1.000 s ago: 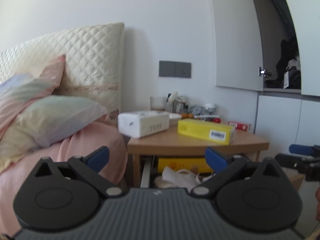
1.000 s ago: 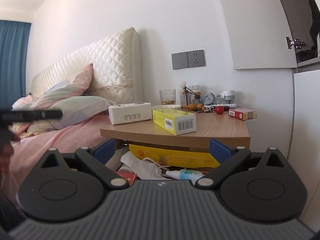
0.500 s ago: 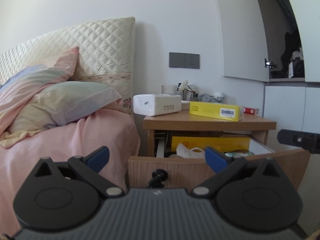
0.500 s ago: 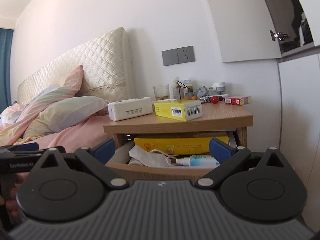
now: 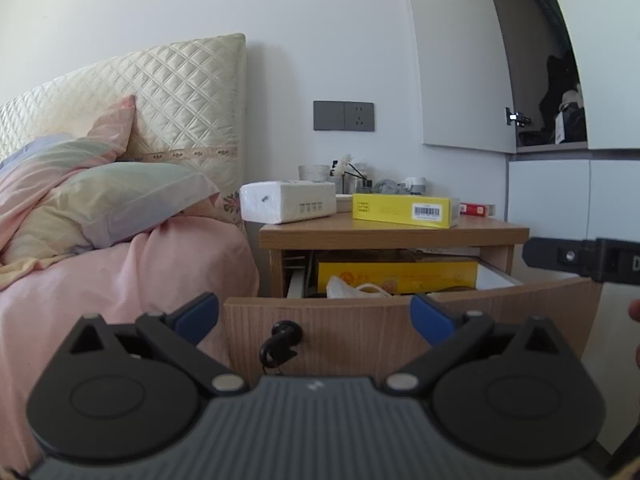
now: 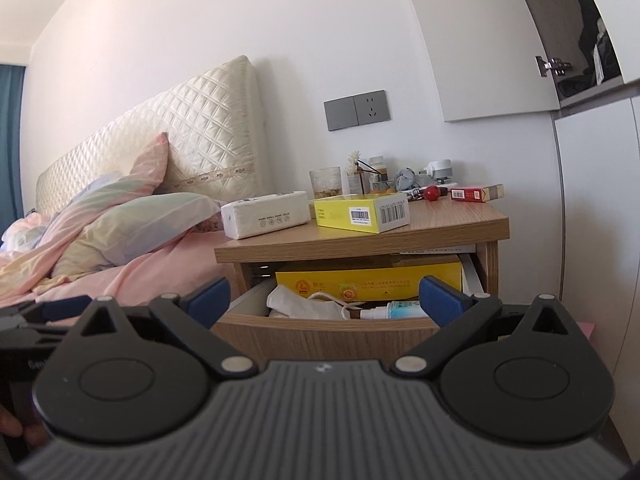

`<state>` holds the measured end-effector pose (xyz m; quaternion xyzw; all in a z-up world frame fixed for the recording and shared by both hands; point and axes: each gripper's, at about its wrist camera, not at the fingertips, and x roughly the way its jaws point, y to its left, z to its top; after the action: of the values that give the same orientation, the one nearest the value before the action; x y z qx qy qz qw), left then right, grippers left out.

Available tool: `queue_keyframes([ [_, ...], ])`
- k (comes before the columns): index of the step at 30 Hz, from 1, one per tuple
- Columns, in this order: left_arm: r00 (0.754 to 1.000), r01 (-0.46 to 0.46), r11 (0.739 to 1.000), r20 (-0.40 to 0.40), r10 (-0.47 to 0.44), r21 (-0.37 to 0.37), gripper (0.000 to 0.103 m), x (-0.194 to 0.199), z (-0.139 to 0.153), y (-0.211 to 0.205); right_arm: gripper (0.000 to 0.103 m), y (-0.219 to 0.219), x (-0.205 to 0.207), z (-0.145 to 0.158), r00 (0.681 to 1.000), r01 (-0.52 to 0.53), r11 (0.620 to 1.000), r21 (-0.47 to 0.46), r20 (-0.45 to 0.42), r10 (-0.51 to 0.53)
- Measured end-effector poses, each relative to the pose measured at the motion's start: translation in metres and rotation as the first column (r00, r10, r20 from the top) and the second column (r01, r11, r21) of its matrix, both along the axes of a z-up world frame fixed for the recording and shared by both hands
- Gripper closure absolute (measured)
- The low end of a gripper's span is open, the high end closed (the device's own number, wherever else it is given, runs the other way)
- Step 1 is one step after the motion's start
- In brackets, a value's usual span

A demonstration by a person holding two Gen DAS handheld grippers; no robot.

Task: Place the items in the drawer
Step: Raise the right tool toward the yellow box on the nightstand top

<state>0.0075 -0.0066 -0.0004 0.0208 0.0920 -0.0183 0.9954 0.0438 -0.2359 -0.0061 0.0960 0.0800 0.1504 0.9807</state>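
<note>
A wooden nightstand stands beside the bed with its drawer pulled out. Inside lie a long yellow box, a white bag and a small bottle. On top sit a white tissue pack, a yellow carton and a red packet. My left gripper is open, level with the drawer front and its black knob. My right gripper is open in front of the drawer, holding nothing.
A bed with a pink duvet and pillows fills the left. A glass, small bottles and a red ball crowd the nightstand's back. White wardrobe doors stand at the right. A grey wall socket sits above.
Both grippers dropped lower and backed away, so the drawer front now shows in both views. The nightstand top is seen nearly edge-on. Both stayed open.
</note>
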Motion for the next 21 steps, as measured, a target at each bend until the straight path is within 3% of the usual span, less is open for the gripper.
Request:
queue_keyframes([
  [21,1.000,-0.011,0.999,-0.007,0.011,-0.032,0.000,-0.0061,-0.0037,0.0037,0.000,0.0023,-0.0007,-0.0012,1.000,-0.008,1.000,-0.018,-0.006,0.008],
])
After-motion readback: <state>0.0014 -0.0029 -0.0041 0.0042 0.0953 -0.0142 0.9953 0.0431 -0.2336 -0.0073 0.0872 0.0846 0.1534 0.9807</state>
